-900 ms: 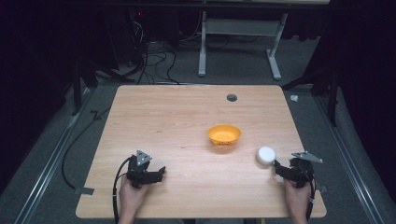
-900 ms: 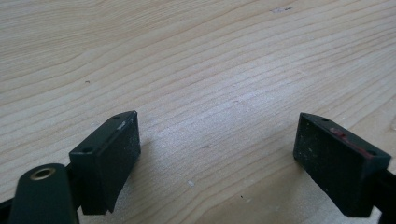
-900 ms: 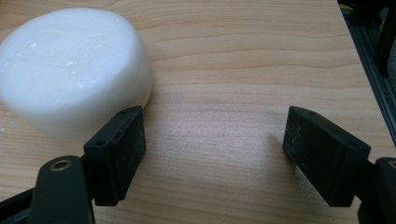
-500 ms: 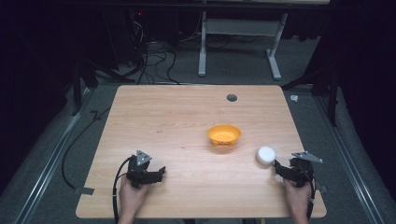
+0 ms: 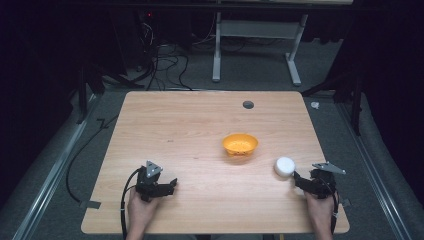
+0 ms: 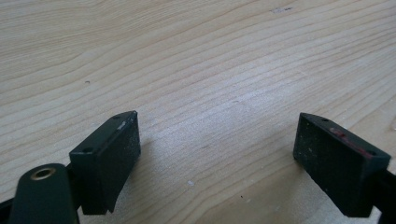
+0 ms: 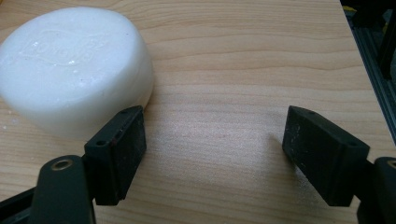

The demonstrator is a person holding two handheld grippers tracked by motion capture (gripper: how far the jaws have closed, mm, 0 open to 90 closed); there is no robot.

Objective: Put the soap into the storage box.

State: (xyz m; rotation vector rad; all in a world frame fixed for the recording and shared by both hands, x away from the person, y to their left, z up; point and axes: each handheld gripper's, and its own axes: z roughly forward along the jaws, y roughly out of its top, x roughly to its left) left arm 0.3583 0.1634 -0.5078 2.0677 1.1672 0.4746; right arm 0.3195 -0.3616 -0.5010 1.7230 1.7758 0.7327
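Note:
A white bar of soap (image 5: 284, 166) lies on the wooden table (image 5: 200, 120), to the right of a small orange bowl (image 5: 240, 144). My right gripper (image 5: 300, 180) rests on the table just right of the soap, held by a hand near the front edge. In the right gripper view its jaws stand open around bare wood (image 7: 212, 140), and the soap (image 7: 74, 70) lies just beyond the left jaw, outside the gap. My left gripper (image 5: 170, 184) rests at the front left, open, with nothing but table between its jaws (image 6: 217, 154).
A dark round hole (image 5: 248, 104) is set in the table near its far edge. Behind the table stand a white desk frame (image 5: 255, 50) and loose cables (image 5: 160, 55) on the grey floor. A cable (image 5: 122, 200) trails from the left gripper.

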